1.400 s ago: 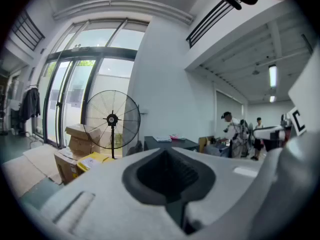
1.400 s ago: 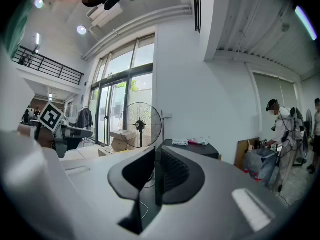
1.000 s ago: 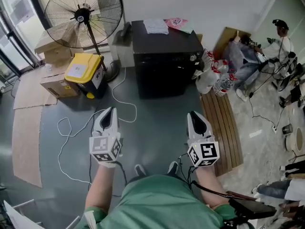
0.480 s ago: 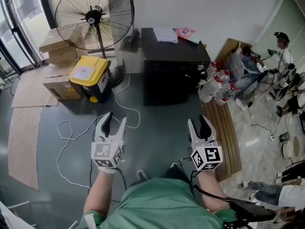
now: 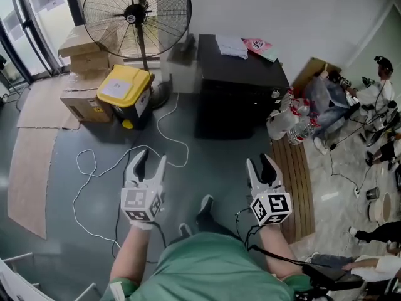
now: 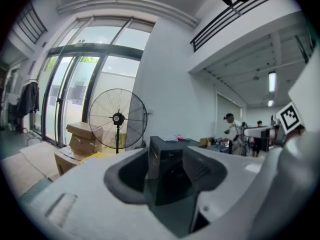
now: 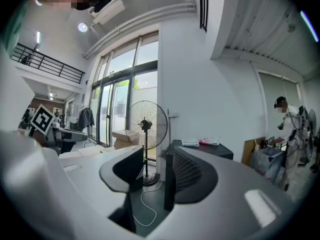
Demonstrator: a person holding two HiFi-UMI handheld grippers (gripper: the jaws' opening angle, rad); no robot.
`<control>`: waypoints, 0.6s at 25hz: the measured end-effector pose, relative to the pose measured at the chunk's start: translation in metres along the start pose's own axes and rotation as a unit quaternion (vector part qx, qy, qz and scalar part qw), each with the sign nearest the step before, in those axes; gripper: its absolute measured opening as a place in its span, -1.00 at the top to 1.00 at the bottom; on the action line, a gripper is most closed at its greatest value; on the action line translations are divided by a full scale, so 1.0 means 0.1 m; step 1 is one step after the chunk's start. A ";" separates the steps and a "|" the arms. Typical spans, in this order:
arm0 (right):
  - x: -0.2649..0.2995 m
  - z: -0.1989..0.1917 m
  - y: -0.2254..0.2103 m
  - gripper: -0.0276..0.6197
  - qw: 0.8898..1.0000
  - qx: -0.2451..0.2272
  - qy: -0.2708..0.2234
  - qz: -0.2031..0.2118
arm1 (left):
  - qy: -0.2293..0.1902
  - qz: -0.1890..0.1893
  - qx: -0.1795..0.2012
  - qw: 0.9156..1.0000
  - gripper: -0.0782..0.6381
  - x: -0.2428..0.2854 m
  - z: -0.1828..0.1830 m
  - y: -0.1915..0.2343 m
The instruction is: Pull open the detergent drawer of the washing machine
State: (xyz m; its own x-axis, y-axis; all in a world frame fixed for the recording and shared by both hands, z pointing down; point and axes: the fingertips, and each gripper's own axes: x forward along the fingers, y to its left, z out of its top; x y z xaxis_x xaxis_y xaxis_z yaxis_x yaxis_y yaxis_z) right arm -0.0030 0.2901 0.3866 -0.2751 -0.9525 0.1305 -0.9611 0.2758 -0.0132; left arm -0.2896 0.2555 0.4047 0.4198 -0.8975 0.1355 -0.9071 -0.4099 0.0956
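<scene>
The black washing machine [image 5: 238,93] stands against the far wall, its front dark; I cannot make out its detergent drawer. My left gripper [image 5: 150,158] hovers over the grey floor well short of the machine, jaws open with nothing between them. My right gripper [image 5: 260,163] is level with it on the right, jaws partly apart and also empty. In the left gripper view, the left gripper [image 6: 167,176] frames the washing machine [image 6: 165,154] straight ahead. In the right gripper view, the right gripper [image 7: 155,176] points left of the washing machine [image 7: 210,151], toward the fan.
A large floor fan [image 5: 136,11], a yellow bin [image 5: 124,93] and cardboard boxes [image 5: 84,52] stand left of the machine. A white cable [image 5: 106,162] loops across the floor. Bottle bags [image 5: 291,121] and a wooden slat board [image 5: 294,174] lie on the right; people [image 5: 376,86] sit beyond.
Both grippers went from shut to open. The person has stepped forward, so the washing machine and fan are nearer.
</scene>
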 end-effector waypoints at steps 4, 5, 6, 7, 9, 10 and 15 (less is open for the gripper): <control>0.39 0.03 -0.08 0.36 1.000 0.013 -0.006 0.023 | 0.010 0.028 0.009 1.000 0.19 0.18 0.06 0.17; 0.51 0.04 -0.11 0.36 0.999 0.016 -0.008 0.029 | 0.013 0.035 0.010 0.999 0.19 0.25 0.08 0.22; 0.63 0.05 -0.14 0.36 0.999 0.020 -0.008 0.036 | 0.016 0.042 0.011 0.999 0.20 0.34 0.10 0.26; 0.74 0.04 -0.17 0.36 0.999 0.023 -0.008 0.043 | 0.019 0.047 0.012 0.999 0.21 0.44 0.12 0.30; 0.96 0.01 -0.27 0.36 0.998 0.032 -0.005 0.055 | 0.023 0.054 0.012 0.998 0.22 0.65 0.14 0.33; 1.07 -0.01 -0.34 0.36 0.998 0.036 -0.004 0.059 | 0.025 0.055 0.012 0.998 0.22 0.77 0.15 0.33; 1.58 0.01 -0.77 0.36 0.996 0.046 0.004 0.080 | 0.032 0.052 0.015 0.998 0.23 1.46 0.27 0.15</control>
State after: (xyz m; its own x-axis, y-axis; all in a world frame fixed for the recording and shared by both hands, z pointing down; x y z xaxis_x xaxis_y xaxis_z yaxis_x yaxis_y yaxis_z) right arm 0.0276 0.1179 0.4072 -0.4247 -0.8962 0.1283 -0.9034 0.4103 -0.1244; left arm -0.2426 0.1138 0.3998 0.3242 -0.9232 0.2065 -0.9457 -0.3213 0.0481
